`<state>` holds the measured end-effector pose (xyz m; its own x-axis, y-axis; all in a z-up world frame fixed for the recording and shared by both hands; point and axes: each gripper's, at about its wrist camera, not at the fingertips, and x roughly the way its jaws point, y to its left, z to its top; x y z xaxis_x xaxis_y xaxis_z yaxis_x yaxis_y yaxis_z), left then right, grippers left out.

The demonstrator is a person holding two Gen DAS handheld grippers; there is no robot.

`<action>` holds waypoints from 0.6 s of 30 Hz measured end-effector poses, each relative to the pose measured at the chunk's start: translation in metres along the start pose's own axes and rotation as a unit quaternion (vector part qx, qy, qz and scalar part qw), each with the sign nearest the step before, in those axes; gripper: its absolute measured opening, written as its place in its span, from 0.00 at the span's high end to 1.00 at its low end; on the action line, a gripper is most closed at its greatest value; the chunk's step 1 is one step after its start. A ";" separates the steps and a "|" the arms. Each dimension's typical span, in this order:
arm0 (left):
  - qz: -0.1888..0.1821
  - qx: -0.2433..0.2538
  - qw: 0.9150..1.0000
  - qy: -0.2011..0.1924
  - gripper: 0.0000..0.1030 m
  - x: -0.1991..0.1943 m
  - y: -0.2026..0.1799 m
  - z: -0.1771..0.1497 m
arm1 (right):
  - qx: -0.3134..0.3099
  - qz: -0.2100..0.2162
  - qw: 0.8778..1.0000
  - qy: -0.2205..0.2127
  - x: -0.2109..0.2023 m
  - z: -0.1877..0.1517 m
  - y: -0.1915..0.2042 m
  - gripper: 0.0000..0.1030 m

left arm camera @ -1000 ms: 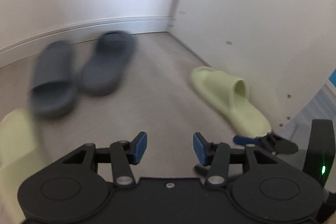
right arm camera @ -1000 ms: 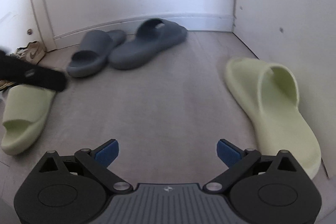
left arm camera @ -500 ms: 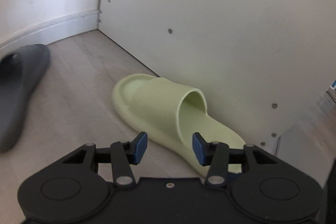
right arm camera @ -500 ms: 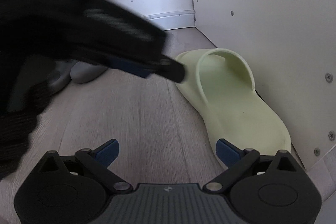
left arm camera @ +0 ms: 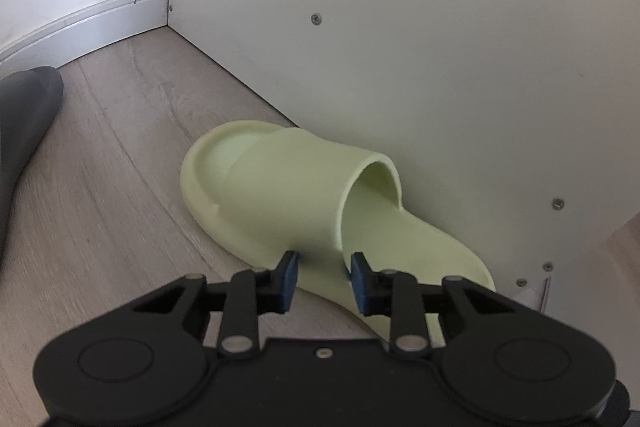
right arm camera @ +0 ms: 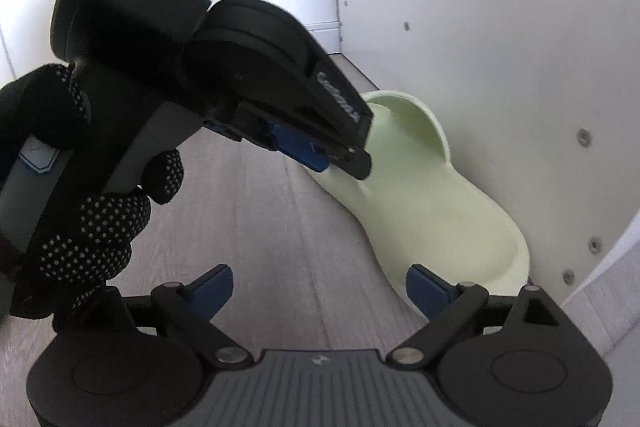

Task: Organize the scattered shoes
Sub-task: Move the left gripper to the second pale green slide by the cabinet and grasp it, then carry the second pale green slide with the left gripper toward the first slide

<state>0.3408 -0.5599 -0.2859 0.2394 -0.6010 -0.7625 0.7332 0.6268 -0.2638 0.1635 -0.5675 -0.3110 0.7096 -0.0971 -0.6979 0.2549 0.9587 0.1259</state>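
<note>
At the far left of the left wrist view the rounded end of a dark grey slide sandal [left arm camera: 24, 115] lies on the floor, well apart from the work. In the middle, the left gripper [left arm camera: 323, 273] has its jaws closing, one finger on either side of the near edge of the strap of the pale green slide sandal [left arm camera: 288, 187]; I cannot tell whether the pads press on it yet. The right wrist view shows a gloved hand [right arm camera: 92, 211] carrying that gripper down onto the strap. Further right, the right gripper [right arm camera: 320, 291] hovers near the sandal's heel end with its fingers wide apart, narrowing only slightly, and nothing between them.

The green sandal lies sole down, its long side against a white cabinet panel [left arm camera: 440, 47] at the right. It looks like moulded foam: probably light, soft enough to flex under a pinch, matte rather than slippery, and not fragile. The strap's edge is the natural hold, being thin enough for the jaws.

The floor [left arm camera: 120, 187] is pale wood-grain plank, smooth and level. A white wall with a skirting board [left arm camera: 92, 23] closes the far side, meeting the panel in a corner.
</note>
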 end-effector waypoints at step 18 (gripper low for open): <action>0.057 -0.035 0.998 0.000 0.91 -0.044 0.031 -0.029 | 0.045 -0.009 0.999 0.015 -0.007 -0.008 -0.011 0.09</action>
<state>0.3341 -0.4995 -0.2778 0.3176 -0.5238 -0.7904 0.6545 0.7242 -0.2169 0.1507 -0.5755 -0.3130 0.6849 -0.1038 -0.7212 0.3261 0.9288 0.1761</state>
